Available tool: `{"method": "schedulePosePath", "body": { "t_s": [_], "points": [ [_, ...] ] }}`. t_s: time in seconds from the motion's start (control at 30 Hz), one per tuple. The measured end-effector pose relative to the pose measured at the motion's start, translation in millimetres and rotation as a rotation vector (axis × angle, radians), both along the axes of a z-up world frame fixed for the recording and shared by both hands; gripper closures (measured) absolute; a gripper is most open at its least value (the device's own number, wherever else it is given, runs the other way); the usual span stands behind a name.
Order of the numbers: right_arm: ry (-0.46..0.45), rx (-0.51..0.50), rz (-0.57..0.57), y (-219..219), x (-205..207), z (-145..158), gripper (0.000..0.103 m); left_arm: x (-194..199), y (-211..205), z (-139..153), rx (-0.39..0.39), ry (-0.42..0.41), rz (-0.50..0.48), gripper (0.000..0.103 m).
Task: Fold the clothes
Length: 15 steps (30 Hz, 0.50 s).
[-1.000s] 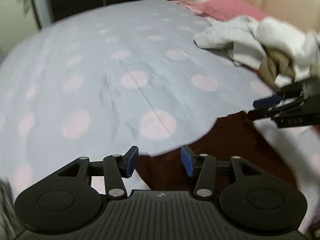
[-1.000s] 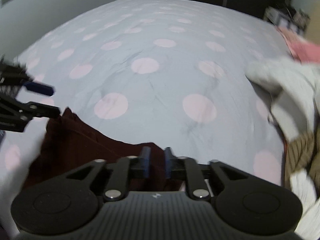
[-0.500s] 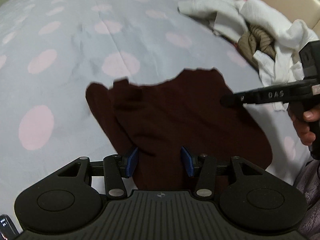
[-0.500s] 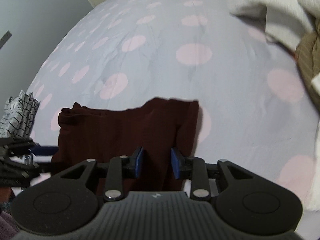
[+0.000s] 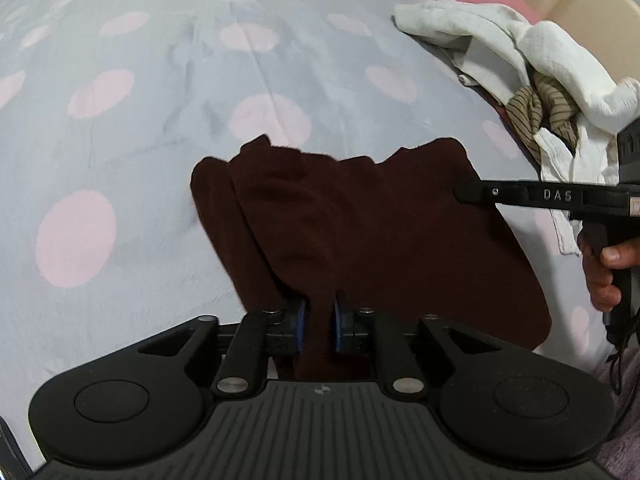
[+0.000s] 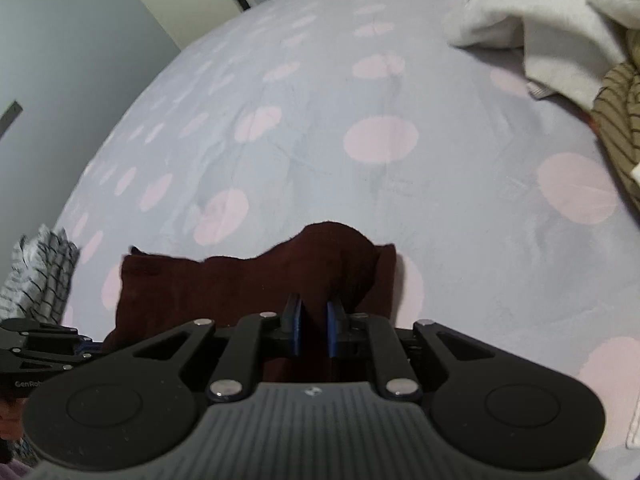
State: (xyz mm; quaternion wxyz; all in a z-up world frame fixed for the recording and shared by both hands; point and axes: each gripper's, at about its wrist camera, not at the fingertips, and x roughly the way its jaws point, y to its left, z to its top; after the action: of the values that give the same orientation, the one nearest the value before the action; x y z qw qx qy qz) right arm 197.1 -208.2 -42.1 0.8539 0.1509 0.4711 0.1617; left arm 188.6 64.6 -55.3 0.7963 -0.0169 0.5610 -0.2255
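Spread across a bed, the grey sheet (image 5: 160,184) dotted with pale pink carried the work. Nearest the left wrist camera, the left gripper (image 5: 319,328) had just been closing, its blue pads (image 5: 301,326) now pinched on a ridge of the near edge of the dark maroon garment (image 5: 380,232). Seen from its own camera, the right gripper (image 6: 313,330) had likewise been closing, and its narrow jaws held the same near edge further to the right. Both hands were about equally near their corners. From the grippers the garment lay straight ahead and away, flat on the sheet, its long axis running left to right between the two holds, its far hem wavy and partly doubled at the left. Any fold would likely carry the near edge forward over the far one. Beyond, at far right, a heap of white and striped clothes (image 5: 540,80) waited, well apart from the garment.
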Motion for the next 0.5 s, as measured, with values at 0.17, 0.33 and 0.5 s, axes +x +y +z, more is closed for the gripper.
{"method": "schedulePosePath", "body": {
  "t_s": [0.17, 0.33, 0.5],
  "points": [
    [0.018, 0.001, 0.002, -1.0, 3.7, -3.0, 0.086, -2.7, 13.4, 6.4, -0.036, -0.002, 0.047, 0.072],
    [0.015, 0.082, -0.039, -19.9, -7.6, 9.5, 0.069, -21.0, 22.0, 24.1, -0.037, -0.097, 0.050, 0.060],
    [-0.029, 0.084, -0.111, -36.9, -14.0, 13.1, 0.064, -12.7, 19.2, 34.3, -0.056, -0.174, 0.115, 0.057]
  ]
}}
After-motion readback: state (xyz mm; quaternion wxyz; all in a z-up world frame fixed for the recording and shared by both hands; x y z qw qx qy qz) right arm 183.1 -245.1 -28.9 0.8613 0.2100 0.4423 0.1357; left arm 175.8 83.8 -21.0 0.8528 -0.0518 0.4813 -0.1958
